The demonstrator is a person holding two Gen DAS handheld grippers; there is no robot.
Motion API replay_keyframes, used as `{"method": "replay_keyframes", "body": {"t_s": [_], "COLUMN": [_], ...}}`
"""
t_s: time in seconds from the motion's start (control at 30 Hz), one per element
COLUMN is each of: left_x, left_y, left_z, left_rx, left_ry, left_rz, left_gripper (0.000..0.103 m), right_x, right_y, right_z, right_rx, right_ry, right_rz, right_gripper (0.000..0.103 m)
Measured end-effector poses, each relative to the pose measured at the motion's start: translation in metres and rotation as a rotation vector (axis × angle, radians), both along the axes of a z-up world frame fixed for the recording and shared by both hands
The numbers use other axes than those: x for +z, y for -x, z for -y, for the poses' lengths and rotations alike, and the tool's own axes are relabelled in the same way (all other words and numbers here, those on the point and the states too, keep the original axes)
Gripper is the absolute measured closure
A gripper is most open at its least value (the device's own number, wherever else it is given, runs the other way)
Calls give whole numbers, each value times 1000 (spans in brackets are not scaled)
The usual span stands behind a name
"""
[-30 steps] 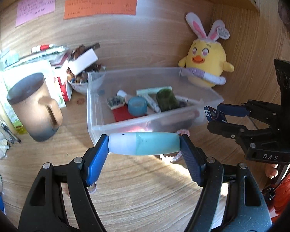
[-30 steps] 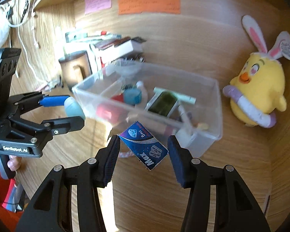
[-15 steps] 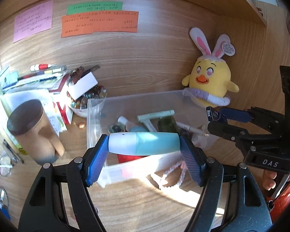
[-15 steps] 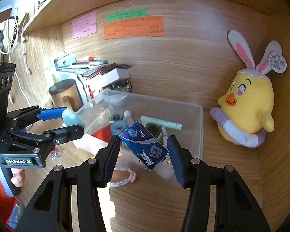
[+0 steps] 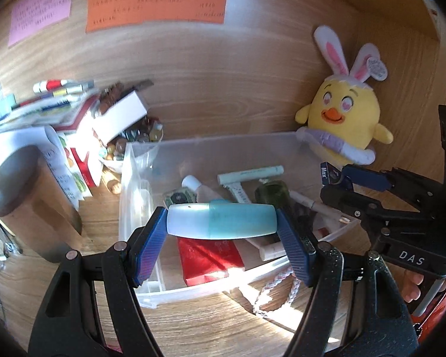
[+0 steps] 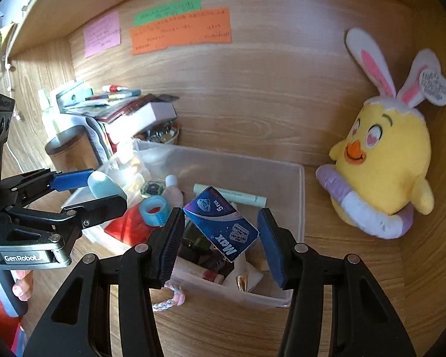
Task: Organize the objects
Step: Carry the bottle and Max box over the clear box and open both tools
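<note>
My left gripper [image 5: 222,221] is shut on a pale blue and teal tube [image 5: 221,220], held crosswise over the front part of a clear plastic bin [image 5: 128,178]. My right gripper [image 6: 220,223] is shut on a dark blue "Max" blade box [image 6: 220,223], gripped by its corners above the same bin [image 6: 300,196]. In the right wrist view the left gripper [image 6: 104,190] with the tube [image 6: 104,186] hangs at the bin's left. Seen from the left wrist, the right gripper [image 5: 339,183] hovers at the bin's right end. Inside the bin lie a red packet [image 5: 208,255], a mint tube [image 5: 249,172], a tape roll [image 6: 153,209] and small items.
A yellow plush chick with rabbit ears [image 6: 380,163] leans in the right corner. A brown lidded mug [image 5: 23,196], stacked papers, pens and a bowl of trinkets [image 5: 133,139] crowd the left. A pink braided cord [image 5: 276,291] lies before the bin. Sticky notes [image 5: 154,9] hang on the back wall.
Both grippers have moved forward with their loads, from in front of the bin to above its inside. Their grips have not changed.
</note>
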State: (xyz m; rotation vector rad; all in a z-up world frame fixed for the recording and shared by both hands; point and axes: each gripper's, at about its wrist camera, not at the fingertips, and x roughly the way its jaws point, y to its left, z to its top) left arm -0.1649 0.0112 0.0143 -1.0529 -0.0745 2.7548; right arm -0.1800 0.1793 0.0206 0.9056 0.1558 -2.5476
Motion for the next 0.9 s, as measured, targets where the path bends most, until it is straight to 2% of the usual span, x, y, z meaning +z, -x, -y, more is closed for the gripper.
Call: {"method": "replay_keyframes", "body": {"t_s": [0.37, 0.7, 0.77, 0.83, 0.9], "left_x": [-20, -20, -18, -16, -13], "left_y": [10, 9, 8, 6, 3], "left_z": [-2, -1, 1, 2, 4], "left_rx": [-9, -12, -16, -13, -10], "left_ry": [9, 18, 6, -2, -8], "left_rz": [49, 52, 49, 38, 27], "left_gripper": [30, 27, 23, 20, 19], "right_x": [-22, -24, -24, -23, -23], "right_y": [13, 12, 12, 11, 10], "right_z": [8, 12, 11, 10, 8], "right_rx": [5, 1, -5, -8, -6], "right_ry": [-44, -70, -79, -78, -71], "right_rz": [62, 49, 44, 42, 46], "right_gripper": [56, 55, 52, 44, 40]}}
